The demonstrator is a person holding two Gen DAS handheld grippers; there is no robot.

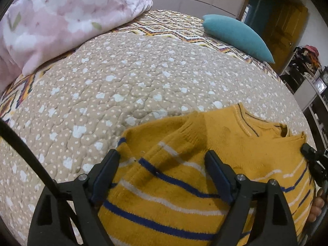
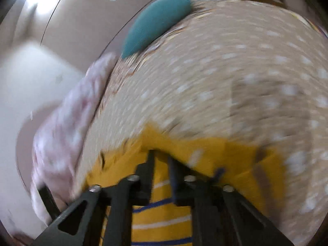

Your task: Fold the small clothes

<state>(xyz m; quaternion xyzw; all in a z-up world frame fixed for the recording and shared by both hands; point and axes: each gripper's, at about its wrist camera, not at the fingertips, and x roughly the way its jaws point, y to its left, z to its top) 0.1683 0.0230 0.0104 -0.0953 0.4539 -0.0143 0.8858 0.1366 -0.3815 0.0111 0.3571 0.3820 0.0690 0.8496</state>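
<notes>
A mustard-yellow knit sweater [image 1: 184, 184] with blue and white stripes lies on the beige dotted quilt [image 1: 123, 82], its collar toward the far right. My left gripper [image 1: 162, 155] hovers open over a folded-in sleeve and the striped body, with wide jaws that hold nothing. My right gripper [image 1: 307, 151] shows at the right edge of the left wrist view, at the sweater's shoulder edge. The right wrist view is blurred. There the right gripper [image 2: 161, 156] has narrow jaws closed at the upper edge of the sweater [image 2: 160, 221].
A pink floral blanket [image 1: 61, 20] is heaped at the far left of the bed. A teal cushion [image 1: 237, 34] lies at the far right on a zigzag-patterned bedspread [image 1: 174, 24]. Dark shelves [image 1: 307, 71] stand beyond the bed's right edge. A person's hand [image 1: 317, 205] holds the right gripper.
</notes>
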